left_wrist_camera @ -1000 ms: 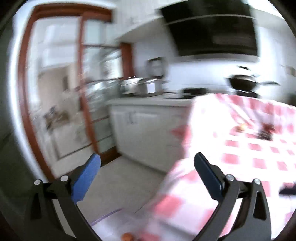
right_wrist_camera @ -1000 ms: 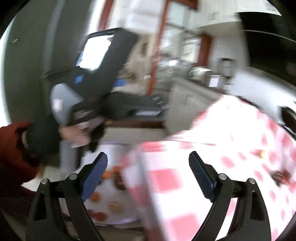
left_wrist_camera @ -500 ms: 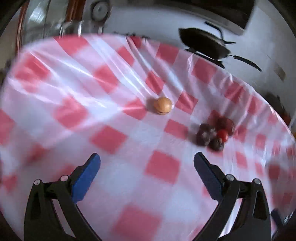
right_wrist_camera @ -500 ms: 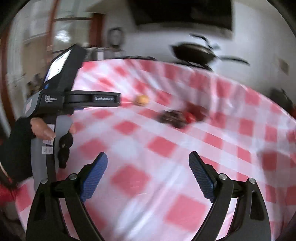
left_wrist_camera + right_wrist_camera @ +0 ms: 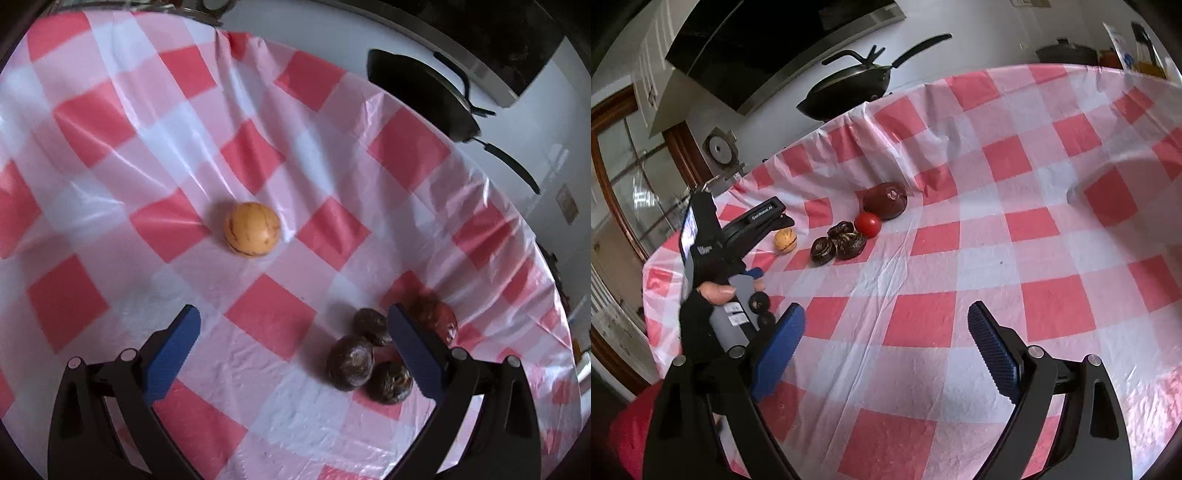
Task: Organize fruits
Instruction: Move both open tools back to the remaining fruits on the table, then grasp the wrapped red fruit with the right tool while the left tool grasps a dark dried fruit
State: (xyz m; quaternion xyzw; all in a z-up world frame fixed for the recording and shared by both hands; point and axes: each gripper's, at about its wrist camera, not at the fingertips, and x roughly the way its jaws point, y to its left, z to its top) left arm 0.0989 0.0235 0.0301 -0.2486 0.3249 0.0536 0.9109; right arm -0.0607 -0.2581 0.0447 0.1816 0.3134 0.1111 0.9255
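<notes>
The left gripper hovered released above the checked tablecloth, its blue pads spread wide with nothing between them. The right gripper was likewise released and empty, held over the near part of the cloth.

The fruits sat toward the far edge of the table. An orange-yellow round fruit lay alone, with open cloth on every side. Near it was a cluster: three dark wrinkled fruits touching one another, a small red tomato just beside them, and a larger dark red fruit behind the tomato. Beyond the table's far edge stood a black wok. A broad stretch of cloth lay open between the right gripper and the cluster.
</notes>
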